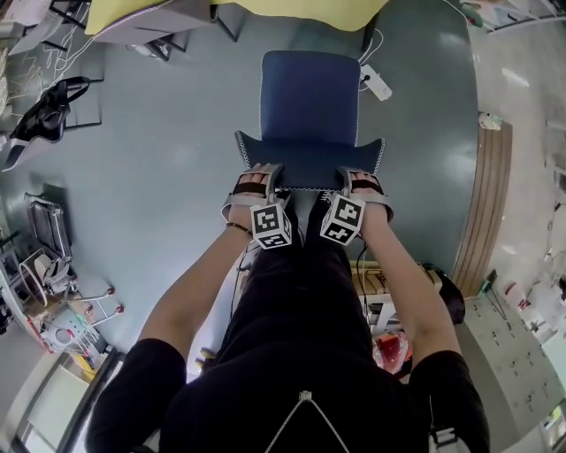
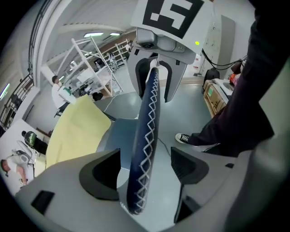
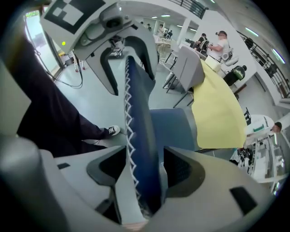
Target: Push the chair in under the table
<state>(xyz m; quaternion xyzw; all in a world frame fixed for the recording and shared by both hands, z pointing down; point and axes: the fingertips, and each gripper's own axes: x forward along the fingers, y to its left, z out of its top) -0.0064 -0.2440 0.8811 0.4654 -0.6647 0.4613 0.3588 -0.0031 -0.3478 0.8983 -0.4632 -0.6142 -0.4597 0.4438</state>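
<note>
Straddling the backrest [image 1: 309, 161] of the chair [image 1: 309, 97], the left gripper [image 1: 268, 174] and right gripper [image 1: 347, 179] have fingers [image 2: 102, 174] apart, its rim unclamped between them, placed to shove it under the yellow desk [image 1: 301, 11] beyond.

A blue chair [image 1: 309, 88] stands on the grey-green floor [image 1: 177, 159], its seat facing a yellow table [image 1: 292, 11] at the far edge of the floor. The left gripper [image 1: 268, 177] and right gripper [image 1: 351, 177] sit side by side on the backrest [image 1: 309, 159], at its top edge, both pointing down. A white power strip [image 1: 376, 84] lies on the floor just beside the chair's right side.
</note>
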